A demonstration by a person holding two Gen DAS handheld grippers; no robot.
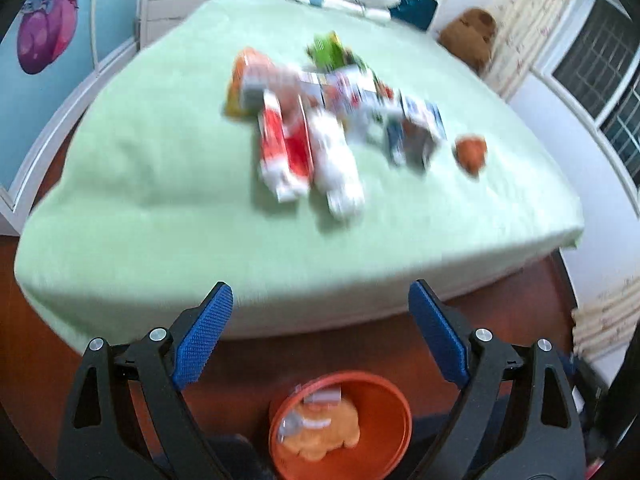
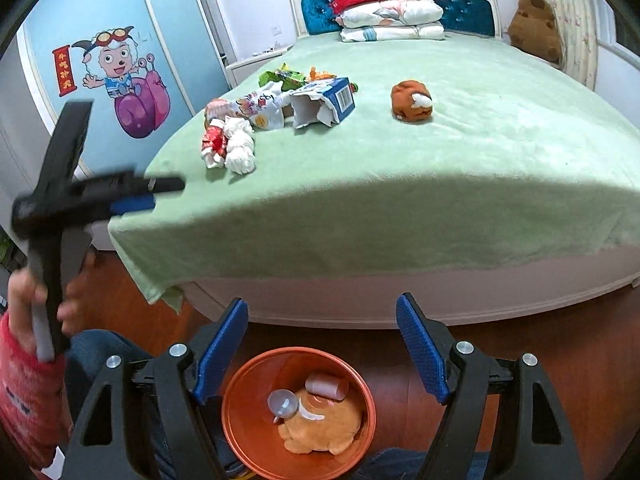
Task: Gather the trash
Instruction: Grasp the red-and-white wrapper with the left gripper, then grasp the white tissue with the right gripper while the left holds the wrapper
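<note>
Left wrist view, blurred: left gripper (image 1: 320, 300) fingers wide apart, nothing between them, over an orange bin (image 1: 394, 396) on the floor, with trash (image 1: 304, 120) piled mid-bed (image 1: 140, 184). Right wrist view: right gripper (image 2: 322, 316) fingers spread, empty, above the bin, which holds an orange plush and a cup; wrappers (image 2: 236, 136), torn carton (image 2: 324, 104) and brown plush (image 2: 412, 101) lie on the bed.

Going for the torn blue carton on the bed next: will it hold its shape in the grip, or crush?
The carton will probably crush: its open end is ripped and splayed. It looks empty, so likely light. Lying on the soft green blanket, it would more likely slide than roll.
</note>
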